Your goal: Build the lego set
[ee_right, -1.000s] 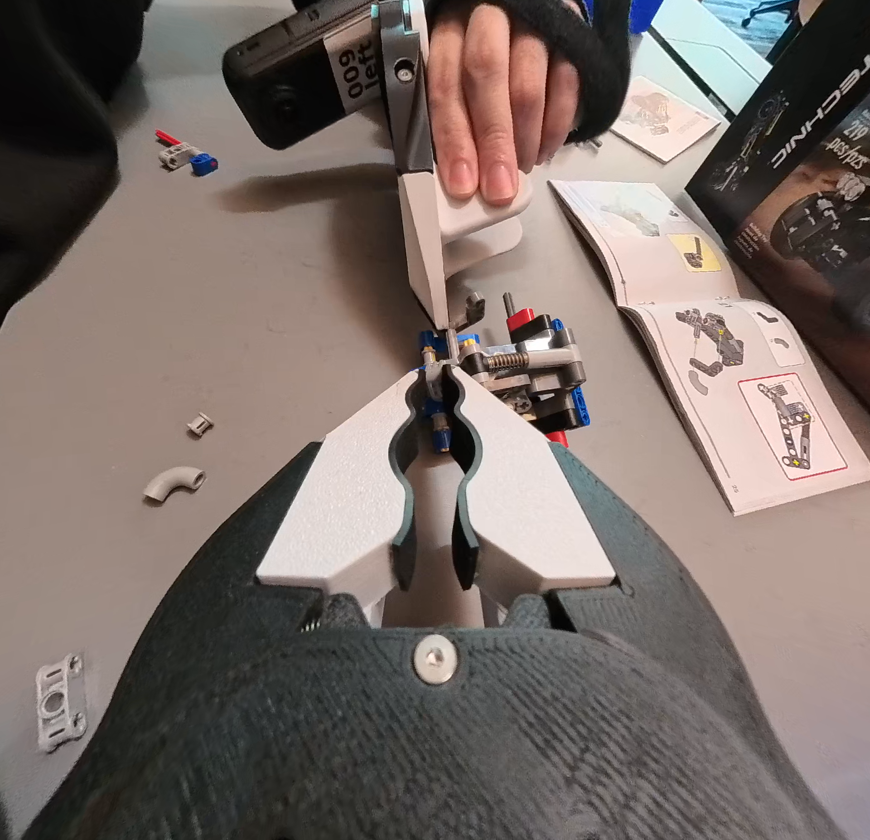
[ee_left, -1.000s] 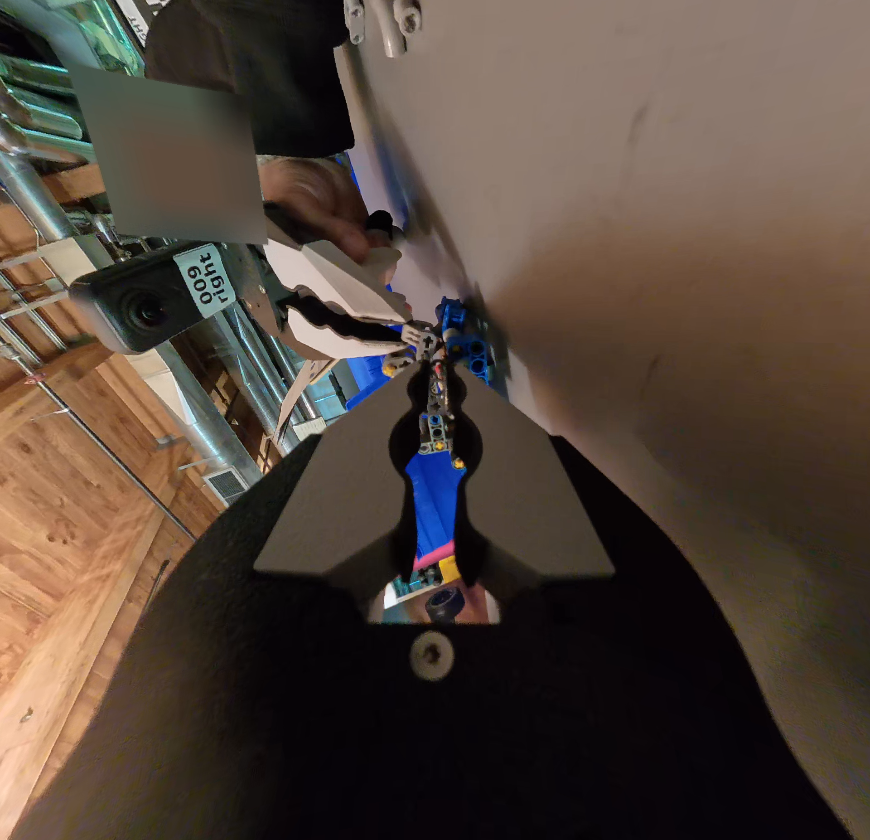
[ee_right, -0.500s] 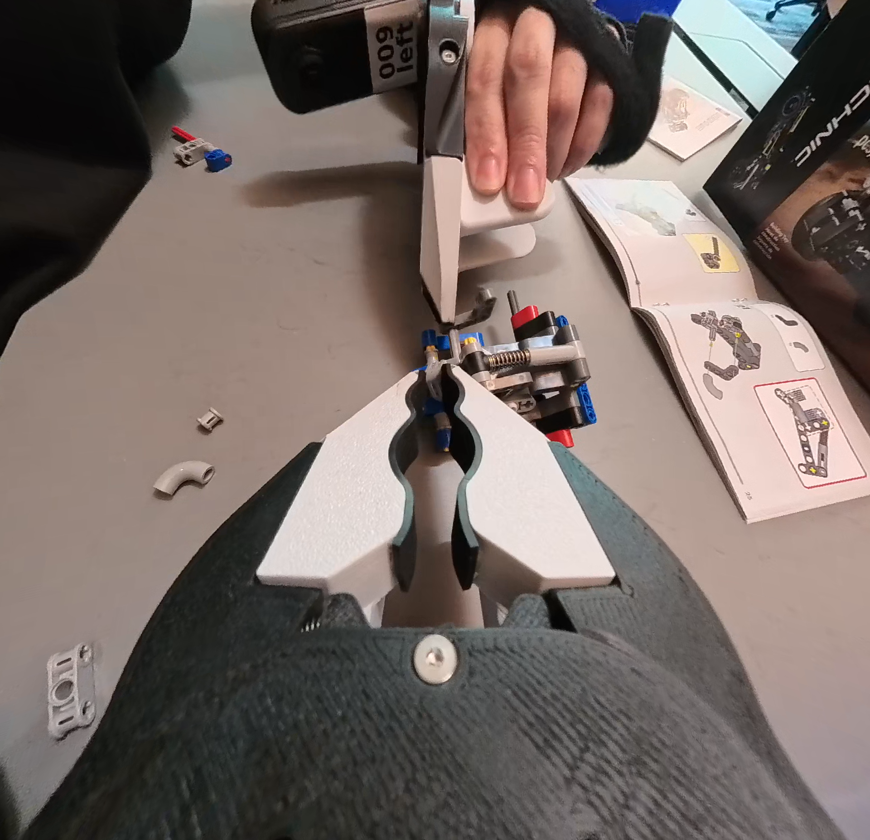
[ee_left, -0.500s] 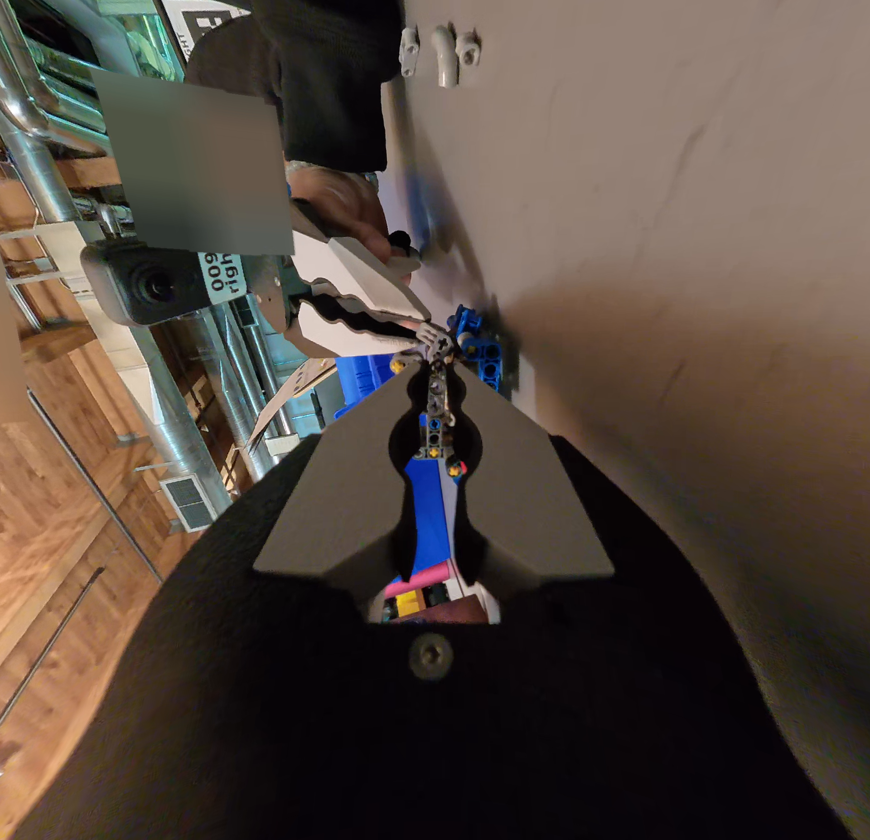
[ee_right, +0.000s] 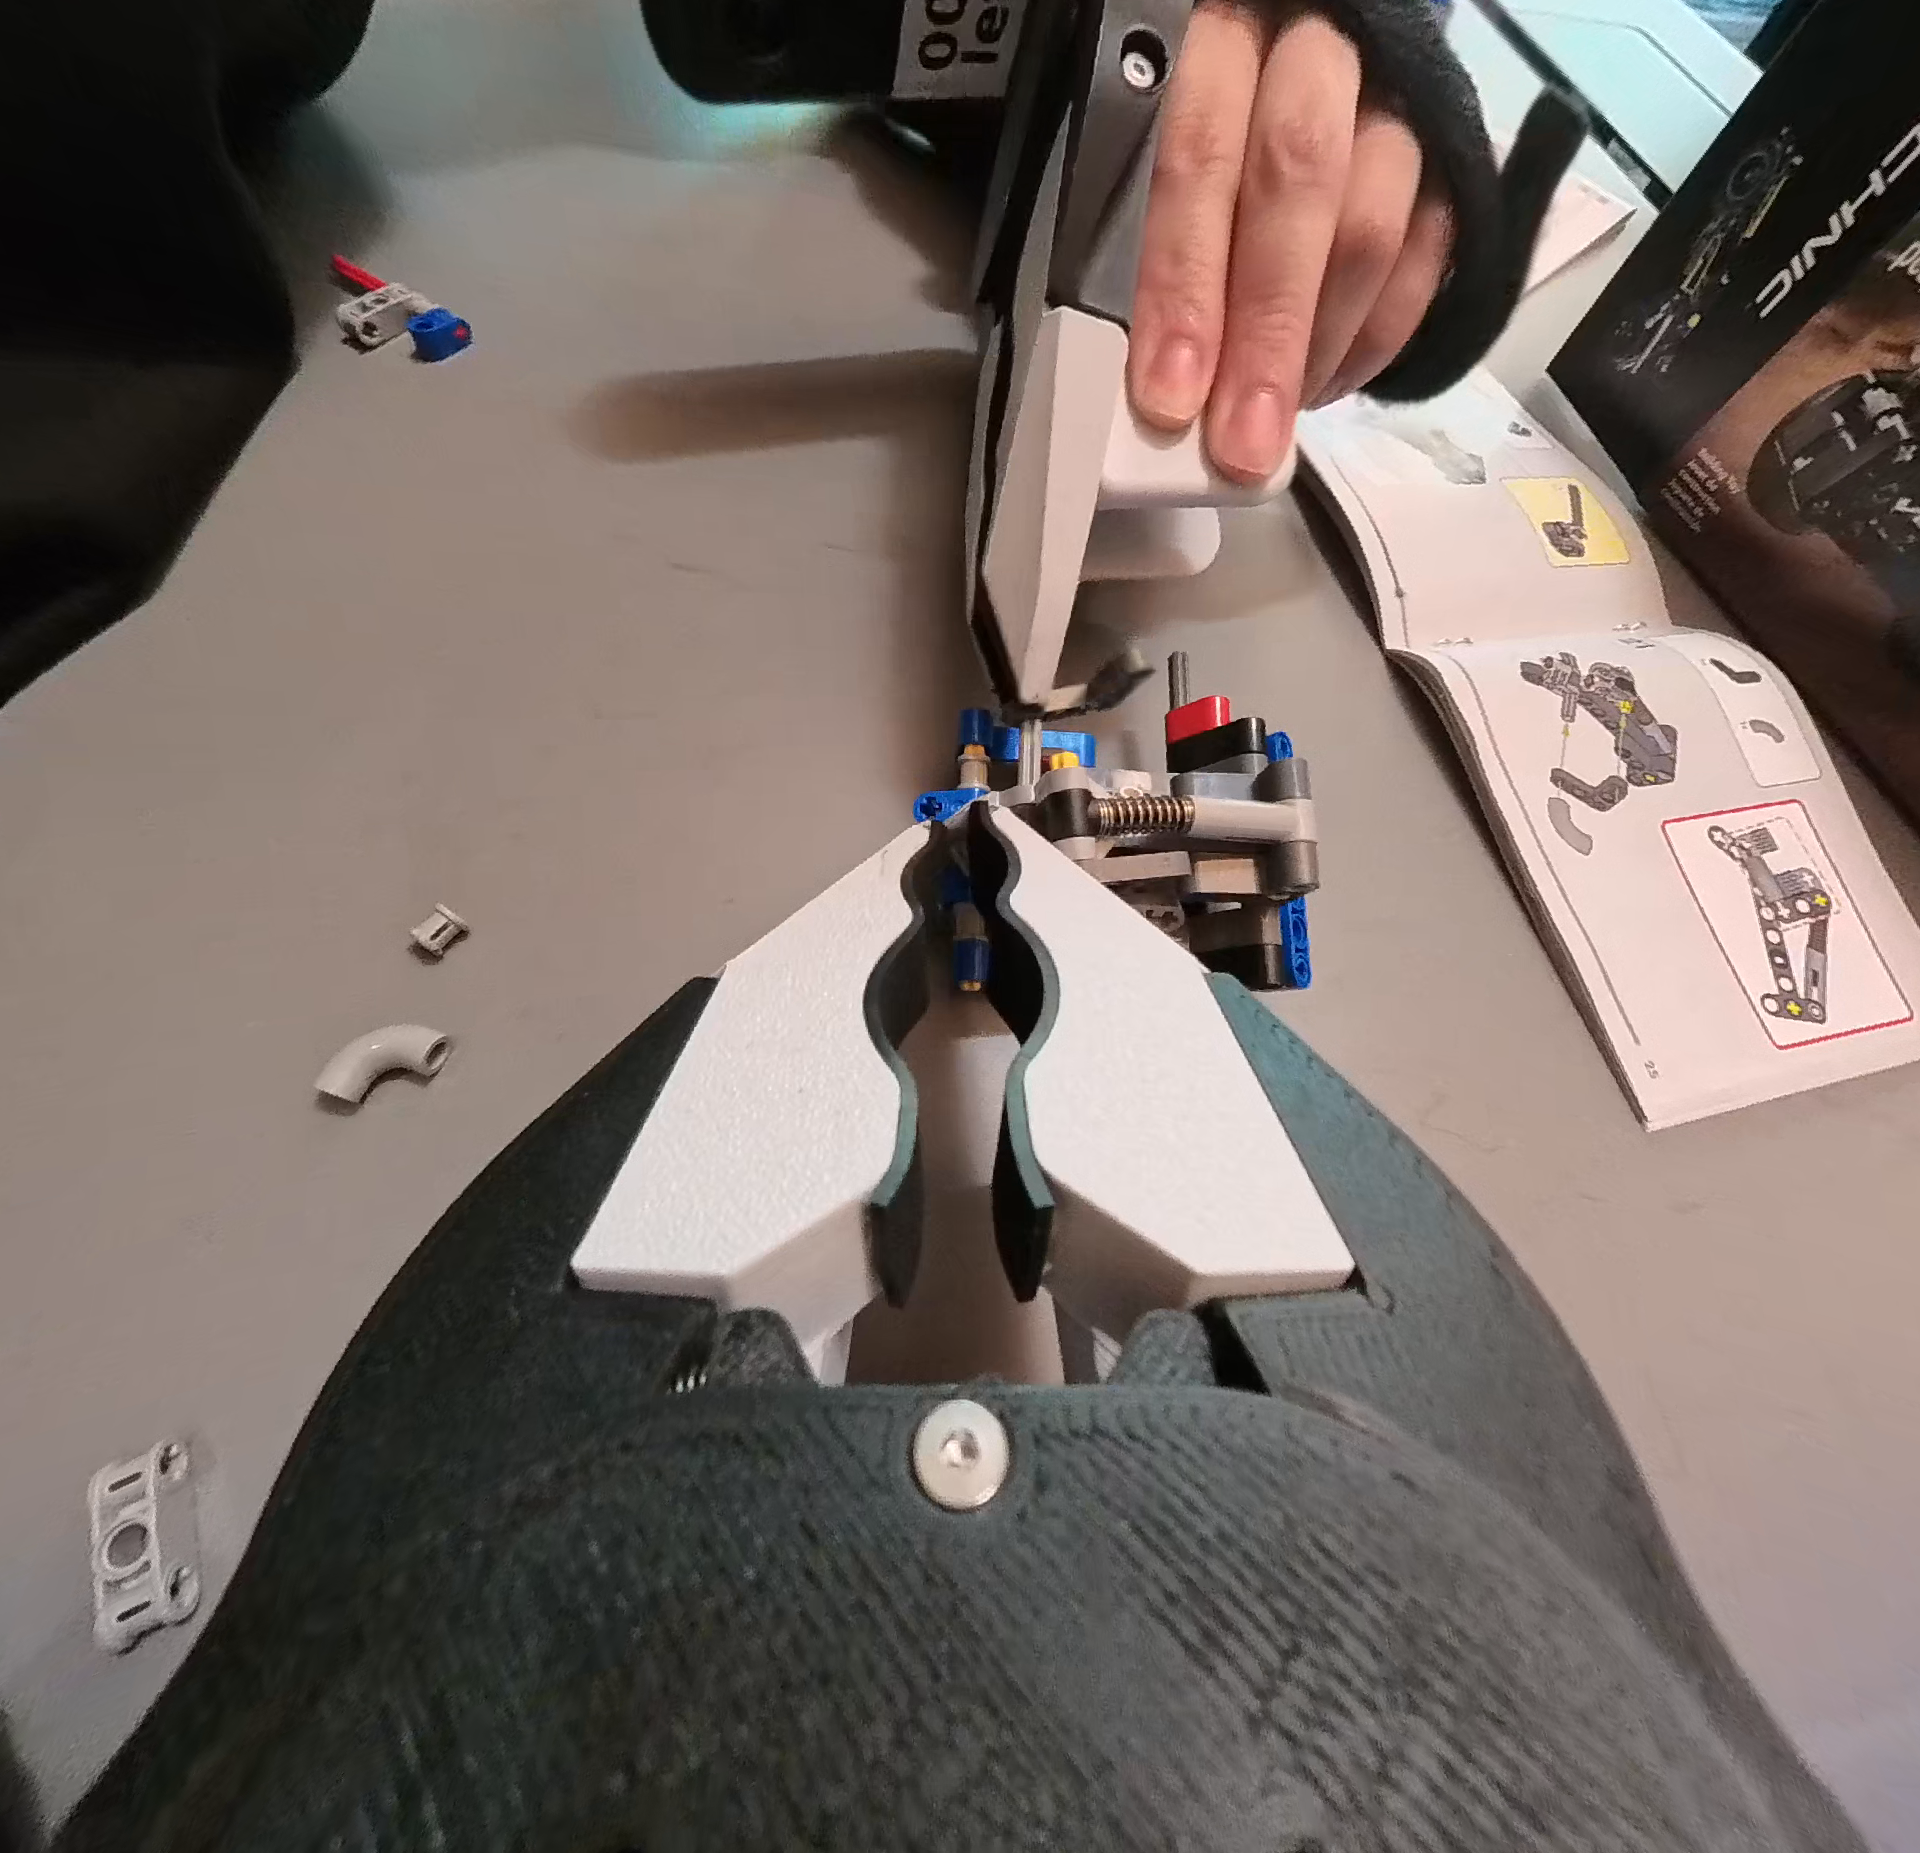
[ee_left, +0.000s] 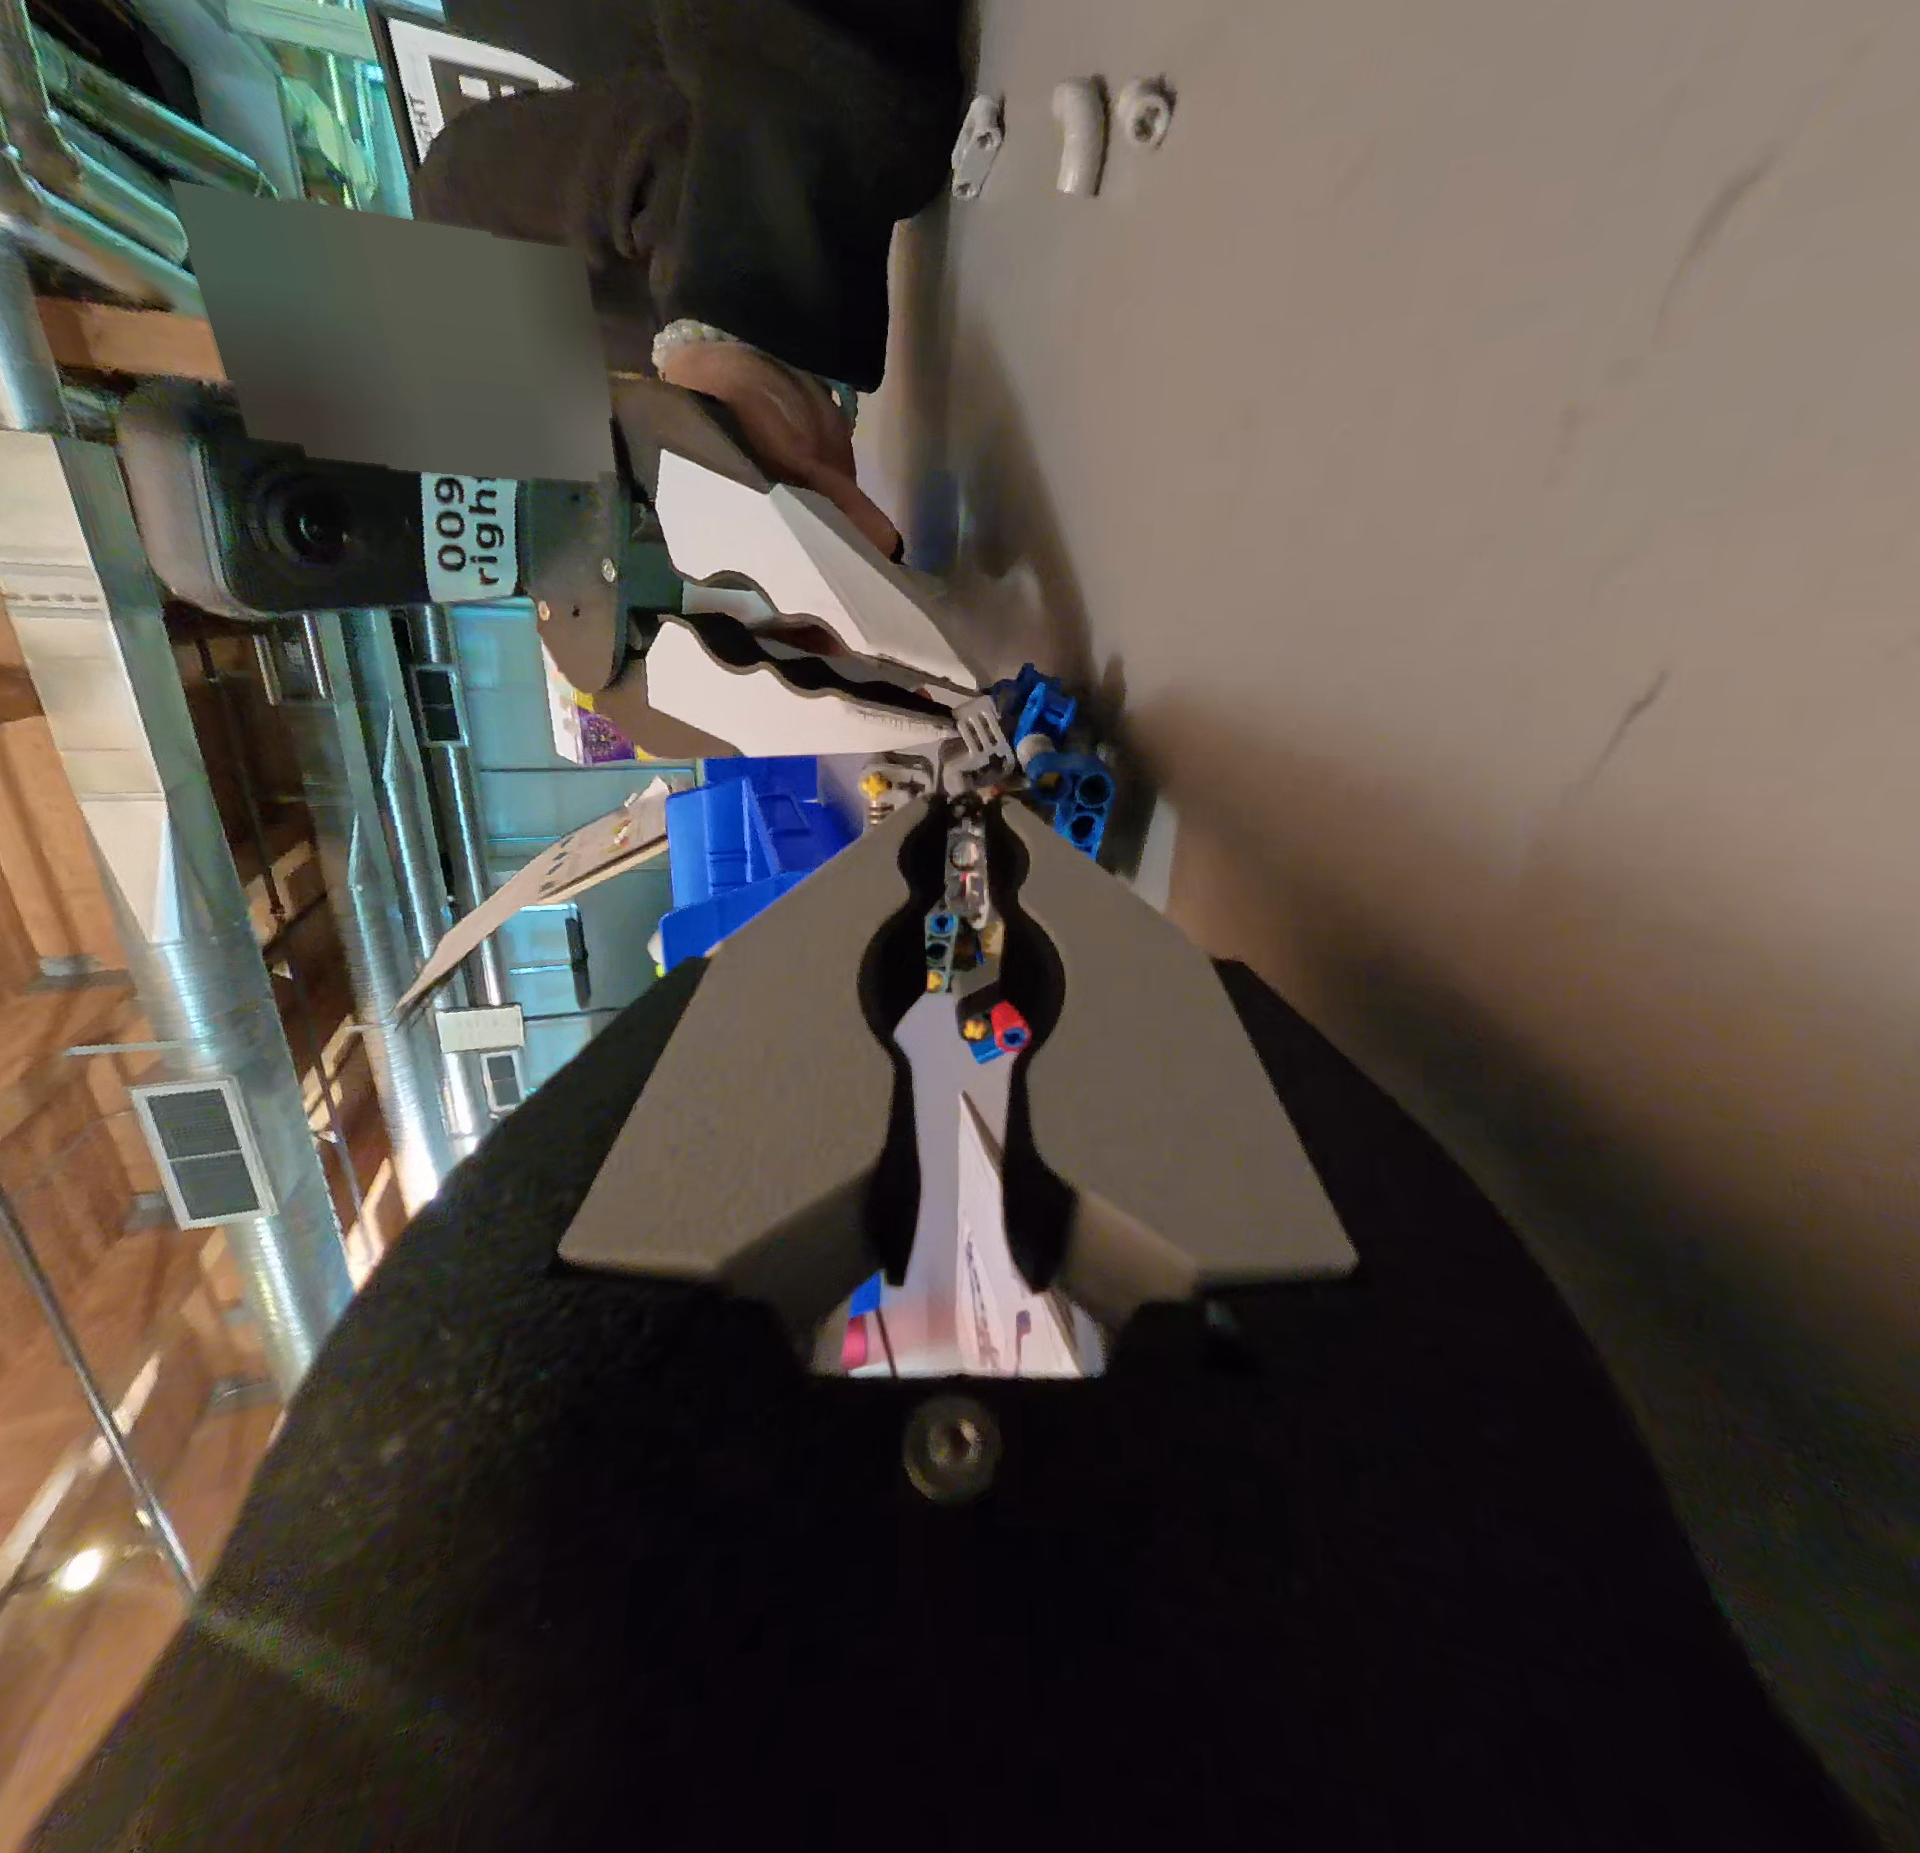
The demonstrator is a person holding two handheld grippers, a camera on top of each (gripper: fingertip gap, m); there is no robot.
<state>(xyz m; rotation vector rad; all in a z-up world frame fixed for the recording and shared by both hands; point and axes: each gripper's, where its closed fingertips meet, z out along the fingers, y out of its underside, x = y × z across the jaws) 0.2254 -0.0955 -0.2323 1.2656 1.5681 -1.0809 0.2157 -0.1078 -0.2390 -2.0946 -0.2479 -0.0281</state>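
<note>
Grey-blue brick assembly (ee_right: pixel 1195 847), grey table (ee_right: pixel 623 660)

My right gripper (ee_right: pixel 971 816) and left gripper (ee_right: pixel 1023 697) both crowd toy model (ee_right: pixel 1195 837) mid-table; no gap between them. Open booklet (ee_right: pixel 1662 847) and black box (ee_right: pixel 1787 369) block table's right edge. Left of model, bare table (ee_right: pixel 623 660) gives passage; small loose parts (ee_right: pixel 379 1060) dot left edge, red-blue bit (ee_right: pixel 405 317) toward far-left corner.
</note>
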